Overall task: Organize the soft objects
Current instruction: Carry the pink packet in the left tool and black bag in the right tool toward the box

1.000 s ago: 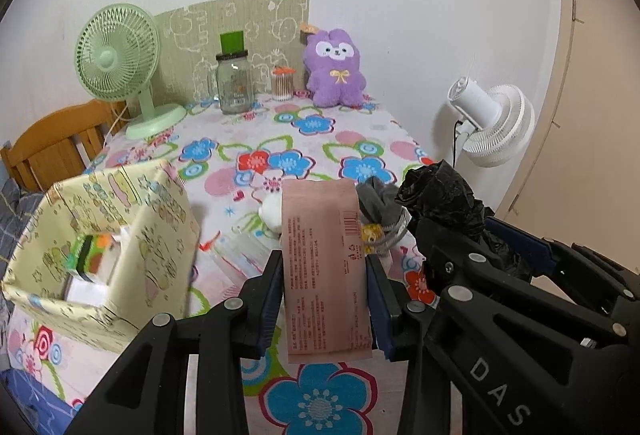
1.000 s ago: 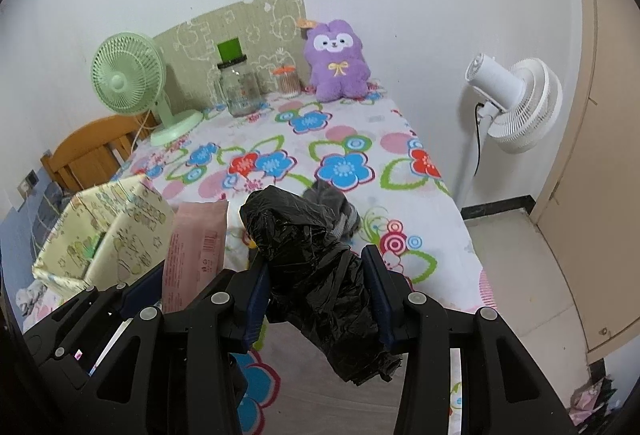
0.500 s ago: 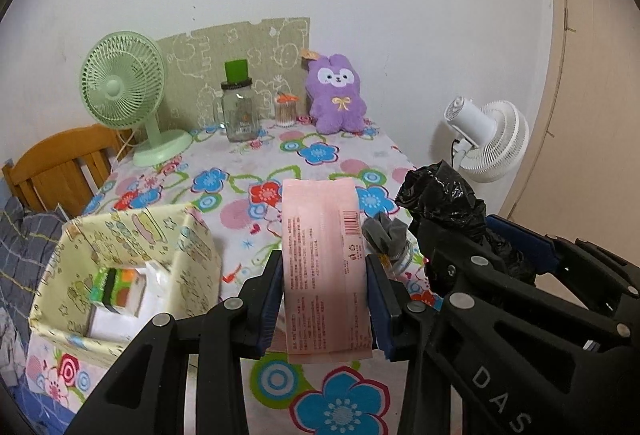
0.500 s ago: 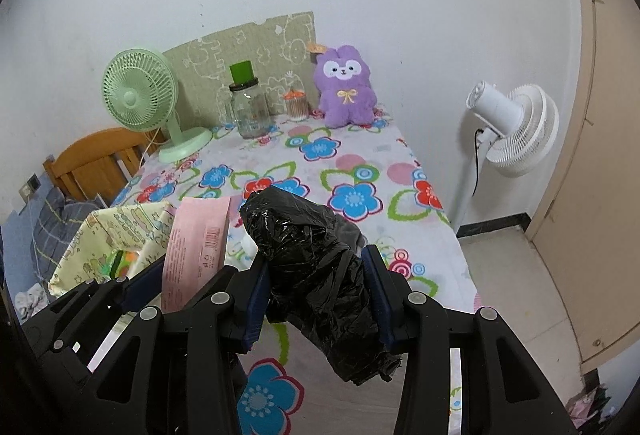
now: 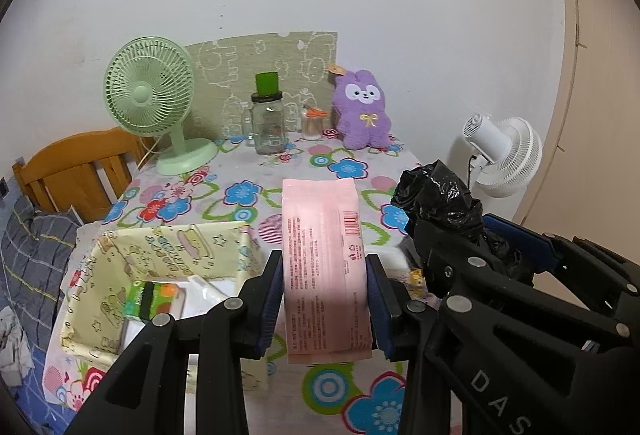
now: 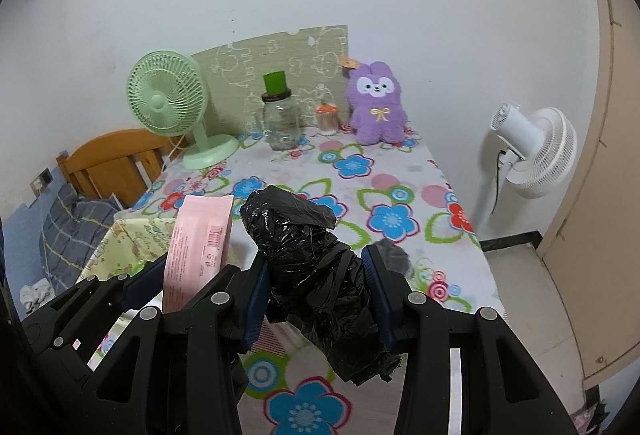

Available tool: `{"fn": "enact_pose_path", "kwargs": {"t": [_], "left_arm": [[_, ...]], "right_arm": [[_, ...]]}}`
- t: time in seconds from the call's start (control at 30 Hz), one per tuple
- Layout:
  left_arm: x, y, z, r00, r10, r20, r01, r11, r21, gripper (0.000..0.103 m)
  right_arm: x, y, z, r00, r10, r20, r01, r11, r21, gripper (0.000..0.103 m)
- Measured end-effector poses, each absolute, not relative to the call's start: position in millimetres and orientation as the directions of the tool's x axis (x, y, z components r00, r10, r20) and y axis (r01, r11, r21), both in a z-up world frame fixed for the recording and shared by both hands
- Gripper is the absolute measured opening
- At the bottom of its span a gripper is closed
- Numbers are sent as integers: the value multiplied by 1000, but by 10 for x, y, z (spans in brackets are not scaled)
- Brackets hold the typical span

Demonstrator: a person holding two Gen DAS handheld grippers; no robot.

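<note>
Patterned box (image 5: 172,251) at left on the table (image 5: 320,171), open-topped, already holding a green-orange pack (image 5: 150,297) and white soft packs; room remains. My left hand-held gripper (image 5: 325,299) is clamped on the pink pack (image 5: 324,267) mid-length, held above the table: light, squashy, slick film, so a mid-body pinch seems best. My right hand-held gripper (image 6: 316,299) grips the black plastic bag bundle (image 6: 312,263), also aloft: very light, crumply, likely to slip.
</note>
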State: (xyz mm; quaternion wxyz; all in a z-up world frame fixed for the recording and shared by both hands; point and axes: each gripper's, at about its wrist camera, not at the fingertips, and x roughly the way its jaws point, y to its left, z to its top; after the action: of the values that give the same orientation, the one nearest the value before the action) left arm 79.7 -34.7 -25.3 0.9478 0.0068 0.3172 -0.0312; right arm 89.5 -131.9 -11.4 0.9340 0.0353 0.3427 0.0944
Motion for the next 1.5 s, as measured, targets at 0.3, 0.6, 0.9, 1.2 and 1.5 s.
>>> {"fn": "enact_pose_path", "kwargs": {"t": [0.3, 0.6, 0.9, 1.2, 1.5], "left_arm": [[835, -44, -237, 792, -27, -610, 38, 999, 5, 40], [864, 270, -234, 793, -1, -609, 5, 1000, 4, 40], [909, 621, -278, 781, 16, -624, -24, 1000, -3, 40], [953, 899, -345, 774, 22, -632, -31, 1000, -3, 40], [987, 1089, -461, 762, 25, -647, -25, 1000, 9, 41]], "right_arm": [[981, -1002, -110, 733, 240, -636, -197, 970, 139, 48], [1084, -665, -107, 721, 280, -634, -245, 959, 145, 48], [1174, -281, -140, 707, 317, -632, -299, 944, 140, 48], [1248, 30, -204, 686, 357, -634, -346, 926, 148, 48], [1291, 262, -328, 660, 380, -648, -365, 916, 166, 48]]}}
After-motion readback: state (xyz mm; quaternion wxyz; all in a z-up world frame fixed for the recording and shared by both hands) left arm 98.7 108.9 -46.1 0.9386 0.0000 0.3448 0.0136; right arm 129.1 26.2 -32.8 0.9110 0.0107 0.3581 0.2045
